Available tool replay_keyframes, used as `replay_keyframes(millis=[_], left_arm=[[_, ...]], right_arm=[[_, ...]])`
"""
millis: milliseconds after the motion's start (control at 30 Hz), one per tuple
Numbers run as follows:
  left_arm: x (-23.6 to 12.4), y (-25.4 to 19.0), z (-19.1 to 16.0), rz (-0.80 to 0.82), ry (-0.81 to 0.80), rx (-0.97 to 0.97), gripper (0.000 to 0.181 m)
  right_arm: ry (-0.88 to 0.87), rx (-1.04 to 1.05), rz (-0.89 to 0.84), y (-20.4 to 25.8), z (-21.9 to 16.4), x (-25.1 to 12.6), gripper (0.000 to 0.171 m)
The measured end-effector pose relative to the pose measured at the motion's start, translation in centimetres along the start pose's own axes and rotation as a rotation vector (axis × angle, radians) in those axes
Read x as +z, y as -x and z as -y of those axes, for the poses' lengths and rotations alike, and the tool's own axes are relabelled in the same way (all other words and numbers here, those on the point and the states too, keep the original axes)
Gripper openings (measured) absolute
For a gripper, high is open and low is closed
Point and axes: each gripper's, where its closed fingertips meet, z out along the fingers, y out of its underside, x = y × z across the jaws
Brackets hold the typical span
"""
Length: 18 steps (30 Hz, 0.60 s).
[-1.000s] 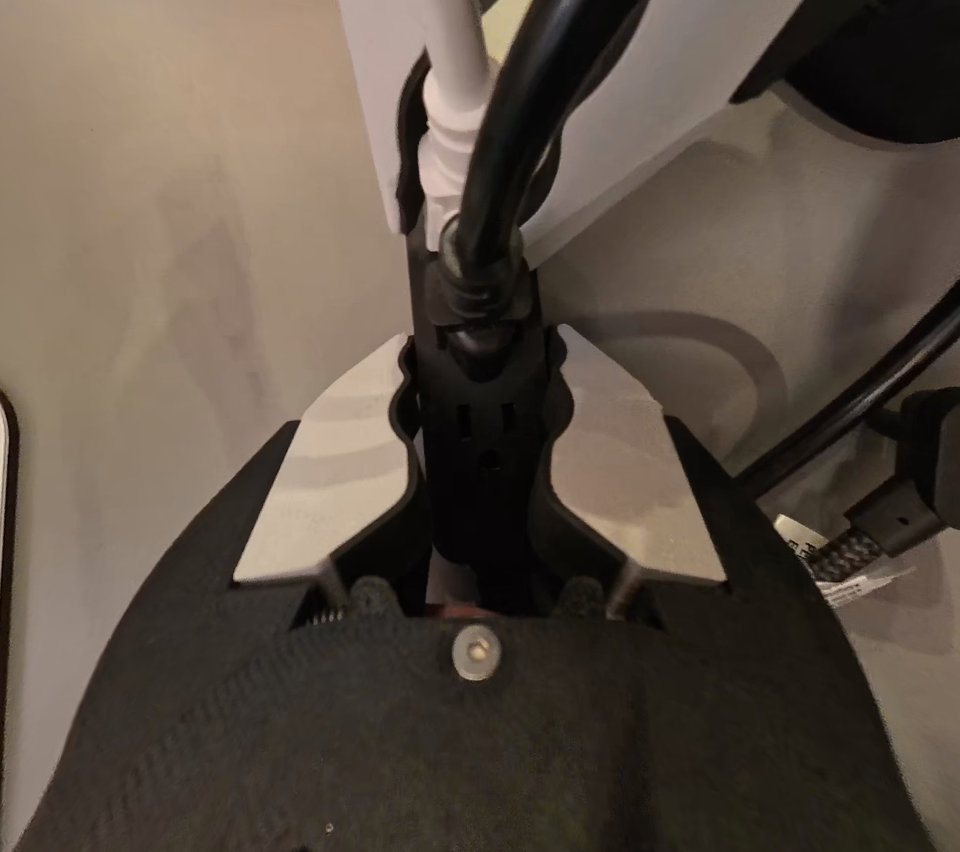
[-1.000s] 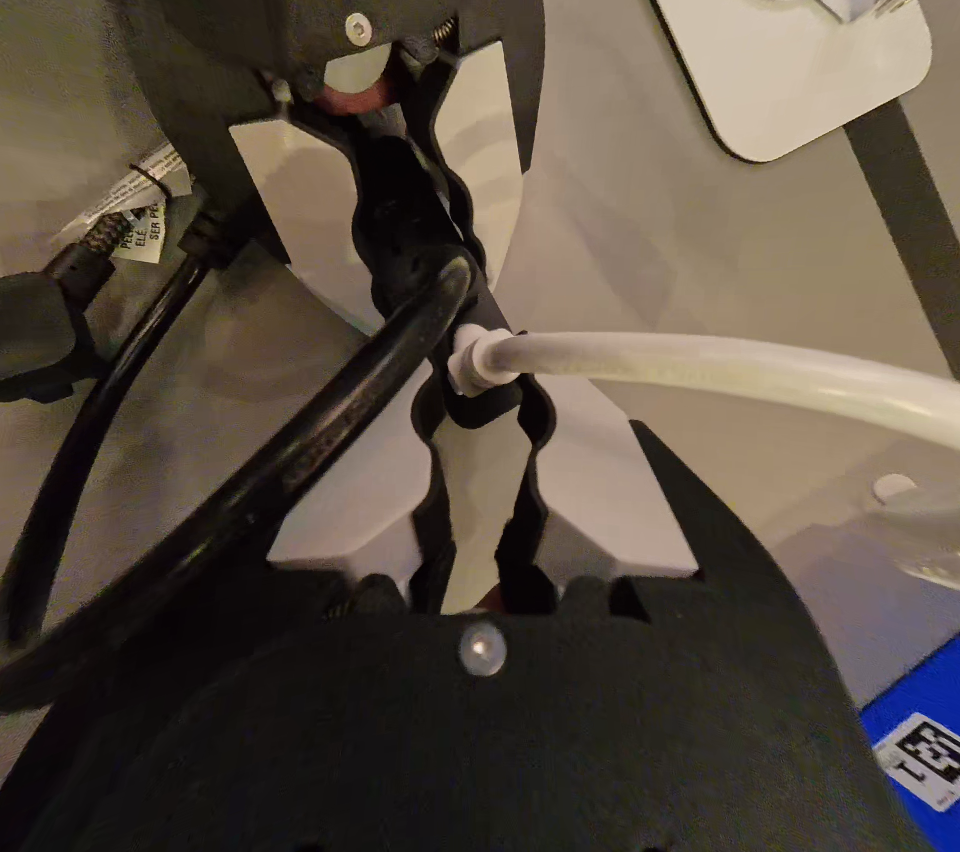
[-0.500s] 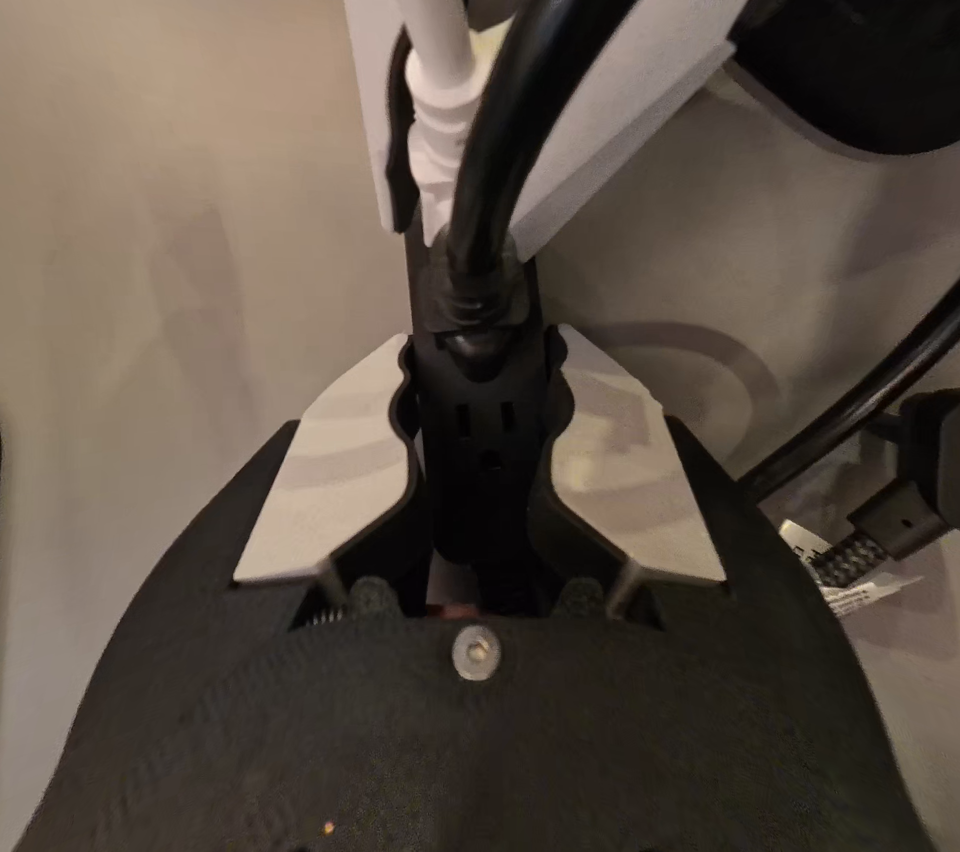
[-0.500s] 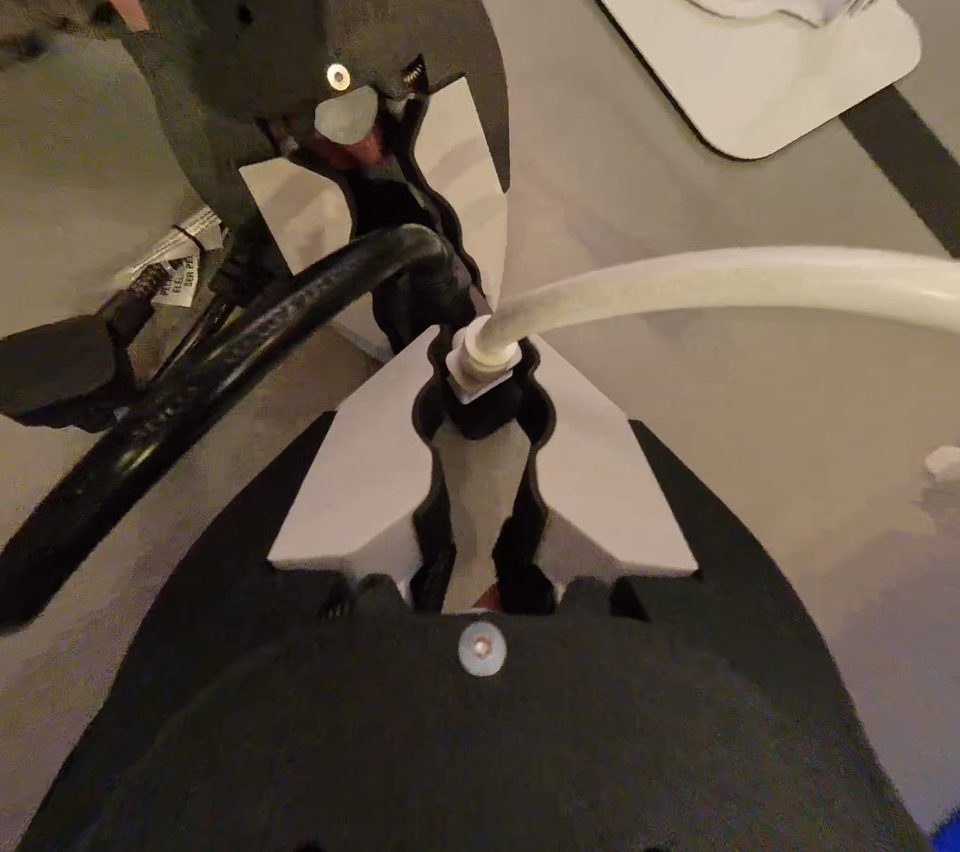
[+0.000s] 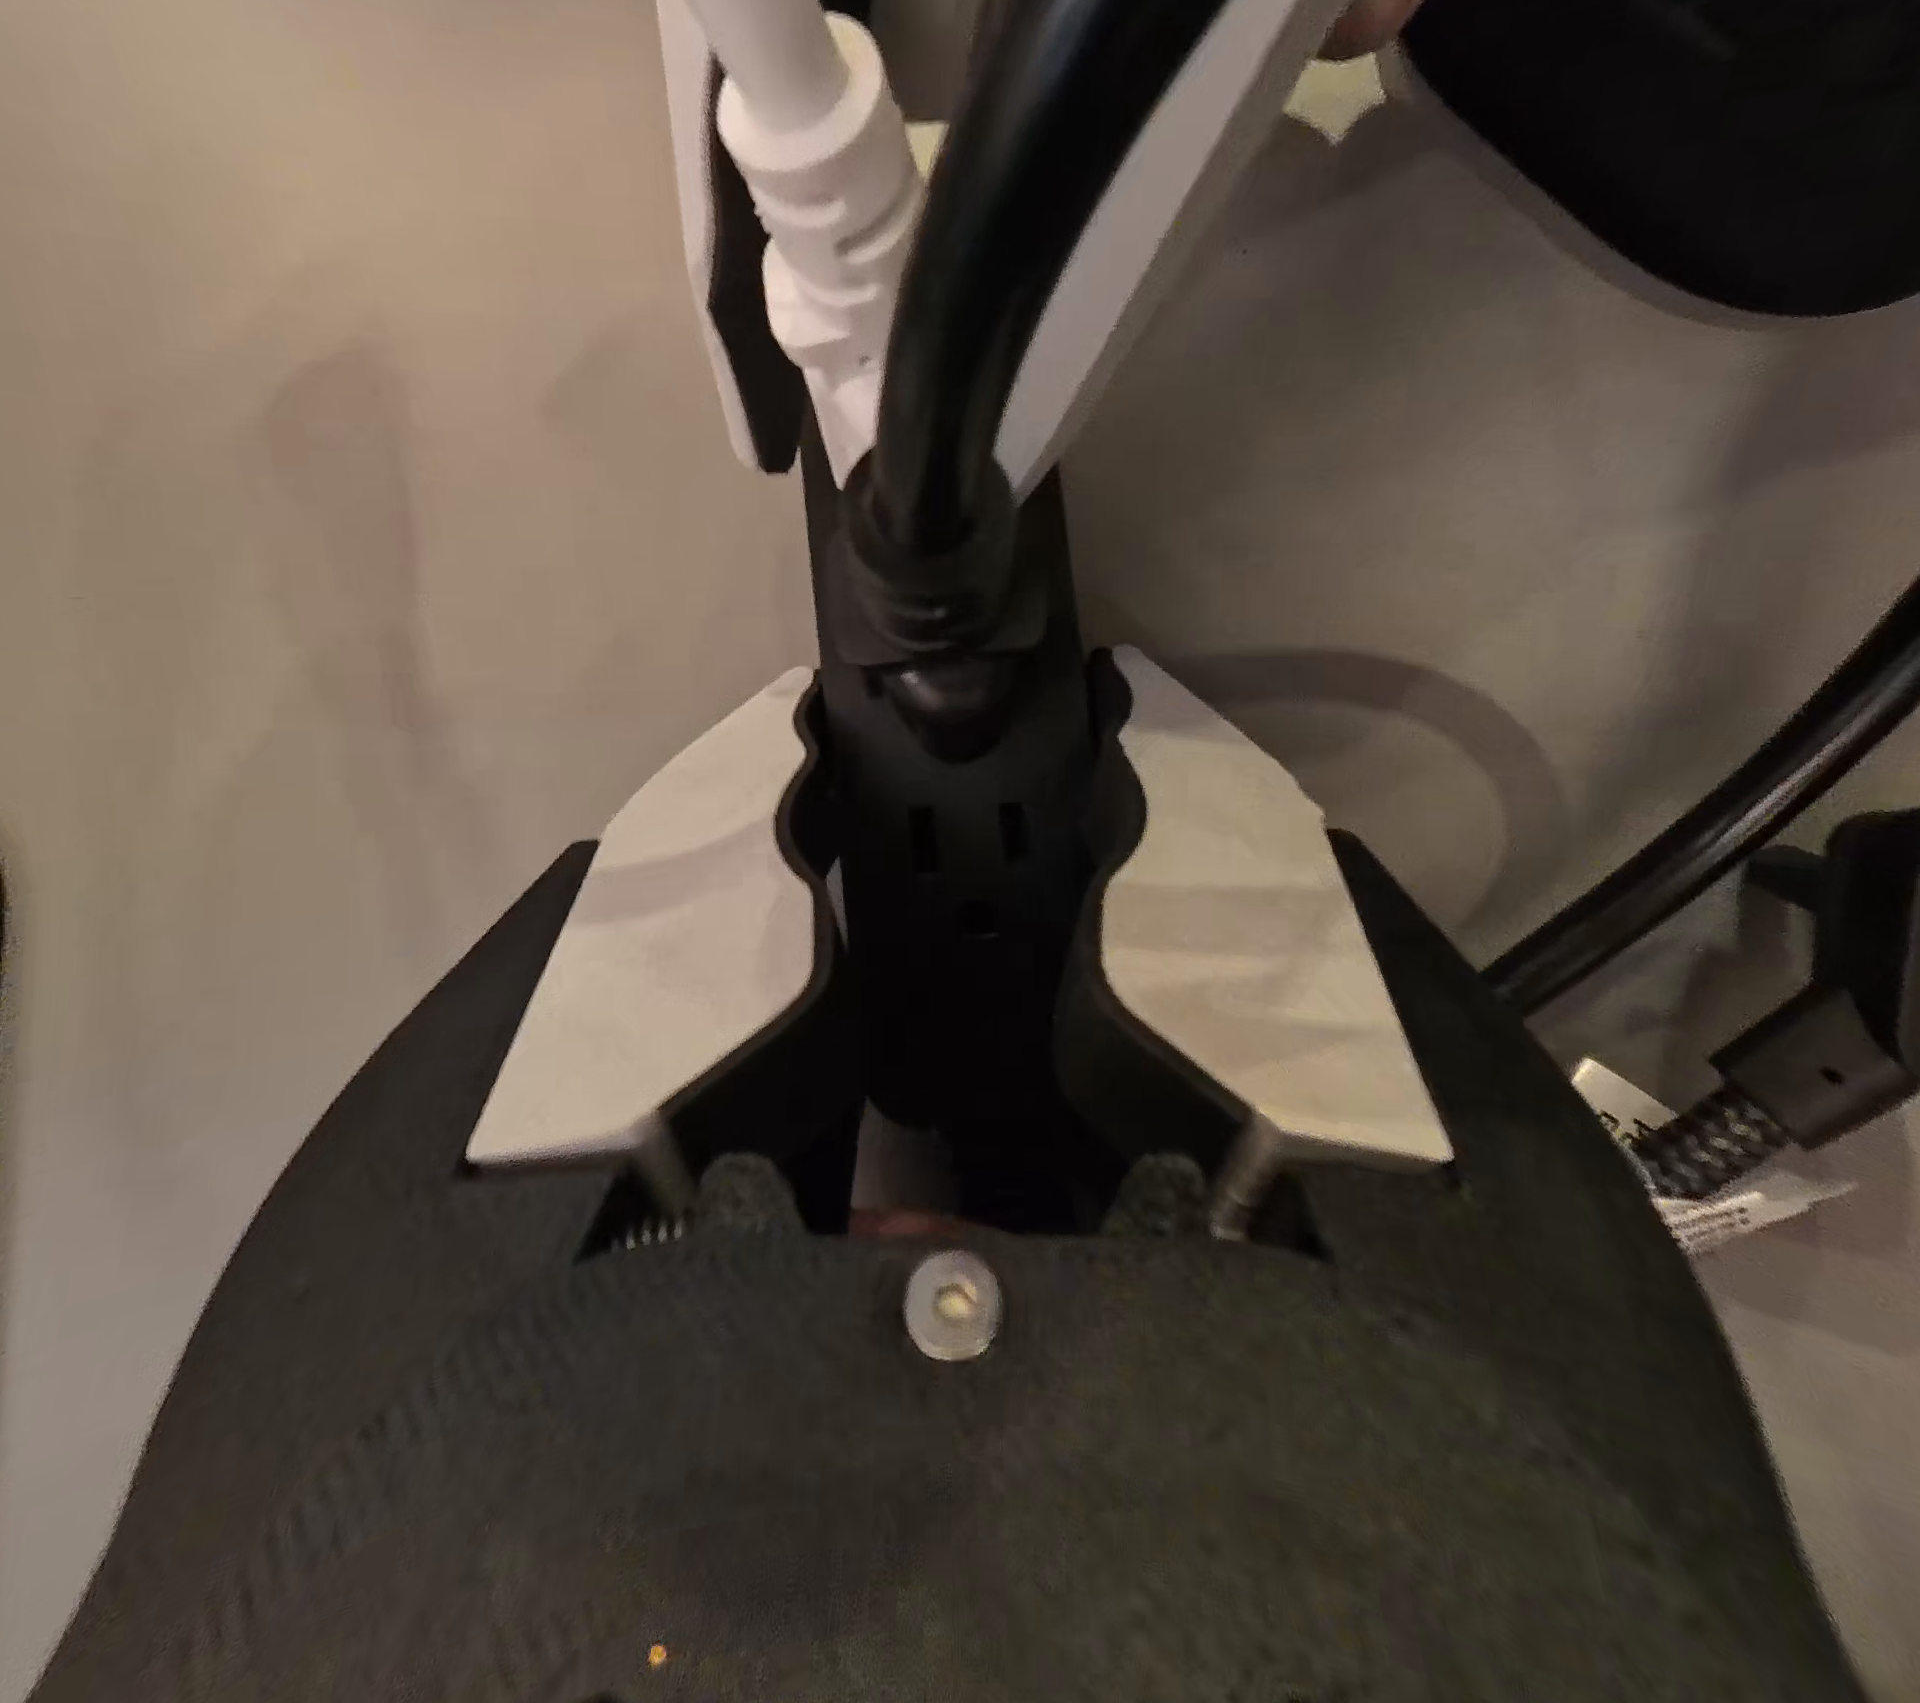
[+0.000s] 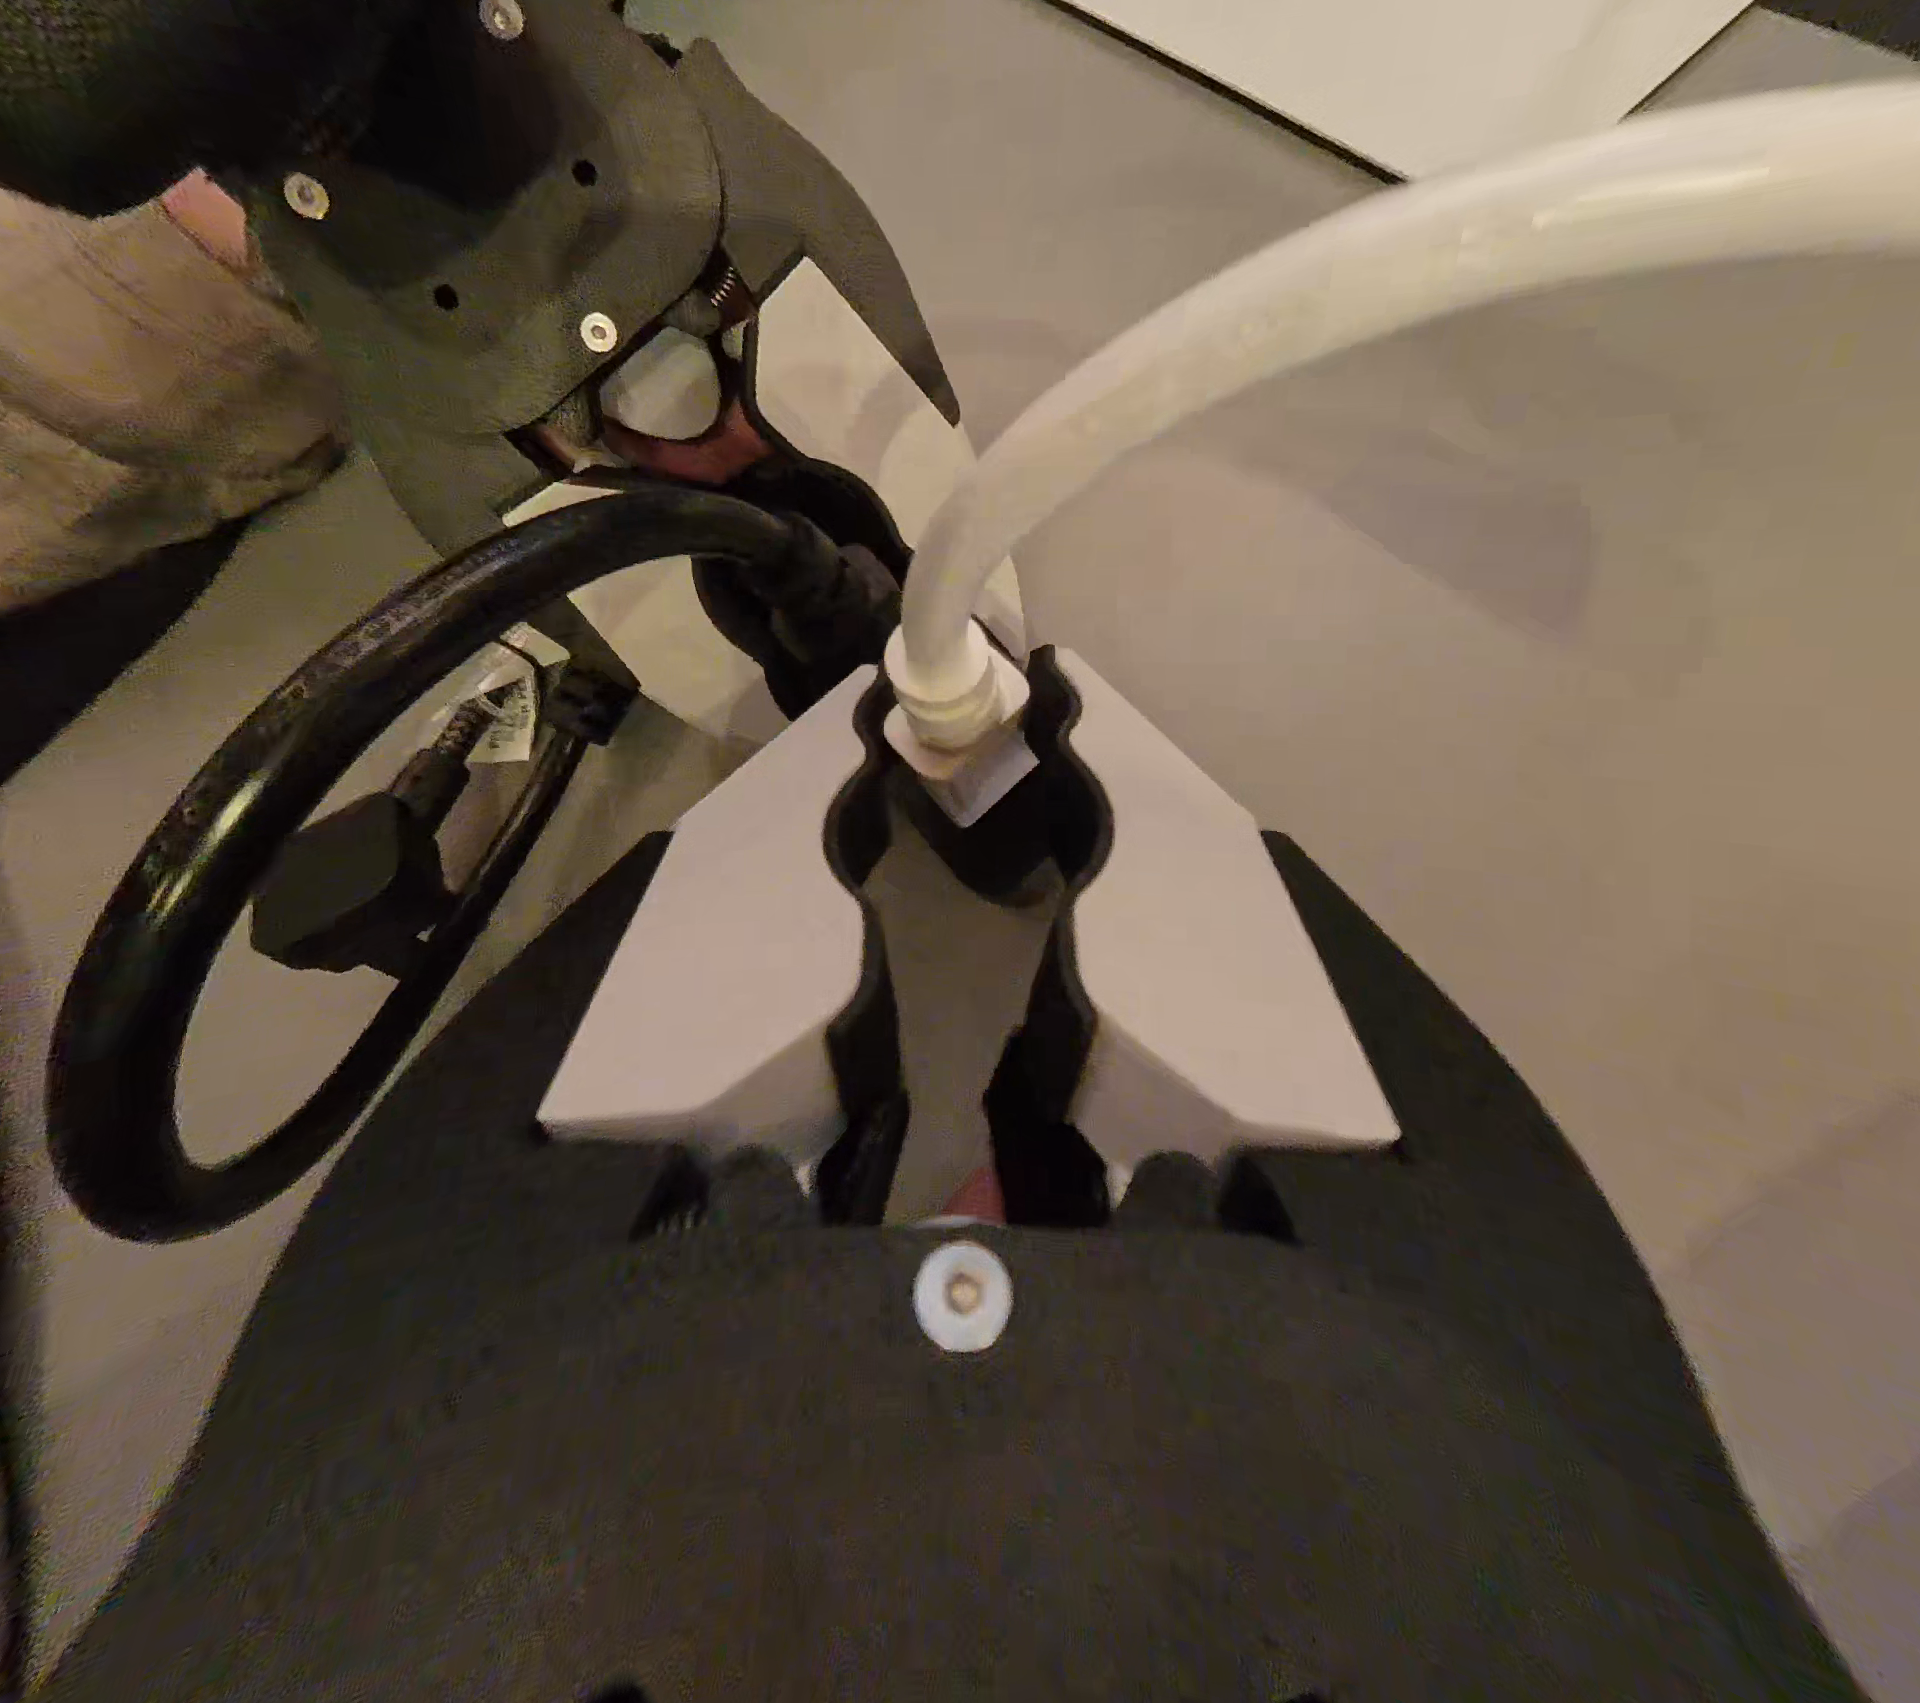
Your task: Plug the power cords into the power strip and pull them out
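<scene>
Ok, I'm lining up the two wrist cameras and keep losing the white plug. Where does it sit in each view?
Left wrist view: the white plug is upper centre, beyond the black power strip, between the far right gripper's fingers.
Right wrist view: it is at centre, shut in the right gripper, its white cord arching off to the right.
Shared landmark: the thick black cord plugged in beside it.
</scene>
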Motion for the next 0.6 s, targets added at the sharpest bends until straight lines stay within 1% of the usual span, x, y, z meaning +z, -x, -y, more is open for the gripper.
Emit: replay_keyframes(millis=[133,200,233,300,333,367,400,467,533,600], left_arm=[[0.0,-0.1,0.1,-0.004,-0.006,0.003,0.046],[0.0,-0.2,0.1,-0.002,-0.001,0.025,0.046],[0.0,-0.3,0.1,-0.009,-0.002,0.027,0.046],[0.0,-0.4,0.1,-0.019,0.000,0.018,0.046],[0.0,-0.4,0.1,-0.019,0.002,0.018,0.045],[0.0,-0.4,0.1,-0.020,0.001,0.019,0.045],[0.0,-0.5,0.1,-0.024,0.001,0.028,0.045],[0.1,-0.7,0.2,-0.044,0.003,0.047,0.045],[0.0,-1.1,0.2,-0.073,0.009,0.077,0.045],[0.0,-1.4,0.1,-0.097,0.008,0.100,0.045]], right_arm=[[0.109,-0.354,-0.195,0.2,-0.2,-0.3,0.020],[0.133,-0.462,-0.241,0.4,-0.4,-0.5,0.022],[0.132,-0.451,-0.223,0.4,-0.5,-0.5,0.022],[0.136,-0.354,-0.127,0.5,-0.7,-0.4,0.025],[0.164,-0.366,-0.090,0.6,-0.8,-0.6,0.026],[0.173,-0.407,-0.062,0.8,-0.7,-0.9,0.028],[0.212,-0.447,-0.013,1.2,-1.0,-1.1,0.035],[0.253,-0.529,0.053,1.3,-1.1,-1.5,0.041],[0.300,-0.634,0.117,1.7,-1.4,-2.1,0.042],[0.331,-0.688,0.186,2.0,-1.9,-2.3,0.041]])
